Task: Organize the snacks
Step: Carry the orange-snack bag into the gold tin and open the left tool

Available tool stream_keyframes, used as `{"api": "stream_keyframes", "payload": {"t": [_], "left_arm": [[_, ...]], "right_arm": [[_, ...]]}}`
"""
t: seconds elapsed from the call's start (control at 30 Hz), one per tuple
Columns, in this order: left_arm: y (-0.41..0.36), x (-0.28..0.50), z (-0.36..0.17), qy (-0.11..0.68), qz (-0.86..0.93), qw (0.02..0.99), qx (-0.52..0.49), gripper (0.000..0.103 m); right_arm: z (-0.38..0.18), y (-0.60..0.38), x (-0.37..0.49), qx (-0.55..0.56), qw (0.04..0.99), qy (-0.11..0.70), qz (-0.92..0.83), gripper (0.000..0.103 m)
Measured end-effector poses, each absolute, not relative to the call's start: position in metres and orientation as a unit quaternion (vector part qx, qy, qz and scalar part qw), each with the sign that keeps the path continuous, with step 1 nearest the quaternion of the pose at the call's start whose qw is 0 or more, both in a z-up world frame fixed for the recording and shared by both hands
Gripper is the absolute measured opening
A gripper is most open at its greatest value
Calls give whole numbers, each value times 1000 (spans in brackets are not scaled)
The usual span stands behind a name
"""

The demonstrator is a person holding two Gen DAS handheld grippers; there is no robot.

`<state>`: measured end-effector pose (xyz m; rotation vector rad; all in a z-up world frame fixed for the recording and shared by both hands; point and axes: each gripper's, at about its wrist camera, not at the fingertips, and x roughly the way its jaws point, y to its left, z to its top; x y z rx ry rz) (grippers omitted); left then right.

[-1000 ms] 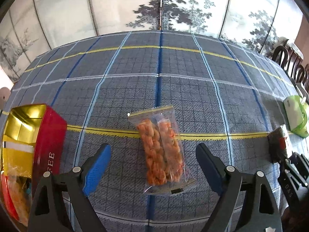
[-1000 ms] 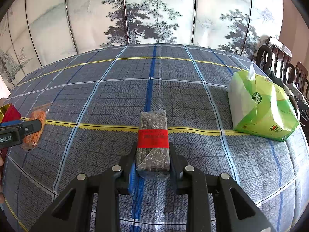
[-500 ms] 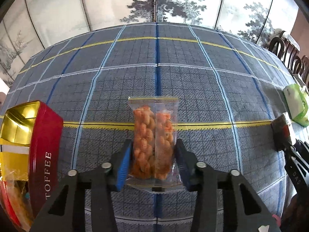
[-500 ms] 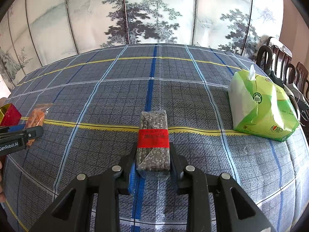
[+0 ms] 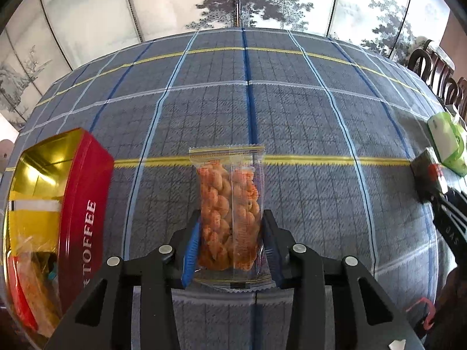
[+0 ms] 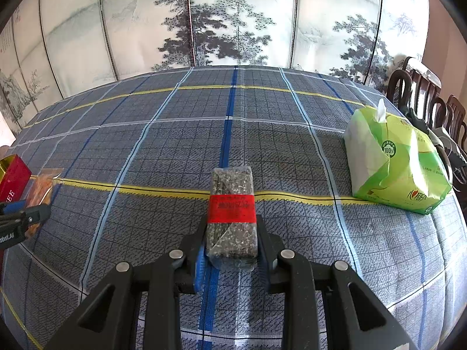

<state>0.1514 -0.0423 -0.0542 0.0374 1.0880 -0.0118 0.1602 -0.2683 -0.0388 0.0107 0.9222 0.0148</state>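
Note:
In the left wrist view my left gripper (image 5: 230, 248) is shut on a clear packet of orange snacks (image 5: 229, 204), which points away from me just above the plaid tablecloth. A red toffee tin (image 5: 73, 204) with a gold inside stands open at the left, holding several packets. In the right wrist view my right gripper (image 6: 232, 250) is shut on a dark speckled snack bar with a red band (image 6: 232, 213). The tin's corner (image 6: 13, 178) and the orange packet (image 6: 41, 192) show at the far left there.
A green tissue pack (image 6: 394, 163) lies on the table to the right, also seen in the left wrist view (image 5: 446, 143). Dark wooden chairs (image 6: 423, 99) stand past the right table edge. A painted folding screen (image 6: 233, 20) rises behind the table.
My left gripper moved forward and closed on the orange snack packet, which now sits straight between the jaws. The right gripper kept its hold on the bar without moving.

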Motion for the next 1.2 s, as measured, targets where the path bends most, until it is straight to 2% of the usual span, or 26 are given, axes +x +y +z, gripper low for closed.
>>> {"api": "stream_keyframes", "payload": {"t": [0.3,0.77,1.2], "left_arm": [[-36,123,-43,512,-6,859,28,36],[-17,86,6,470,5,881,50,36],[41,58,30,450,41,891,44,36]], "right_arm": [[-39,-268,159,2,896,445,6,29],[-37,-268,157,-4,896,445,3,29],[-36,-267,158,-10,895,445,0,29]]}}
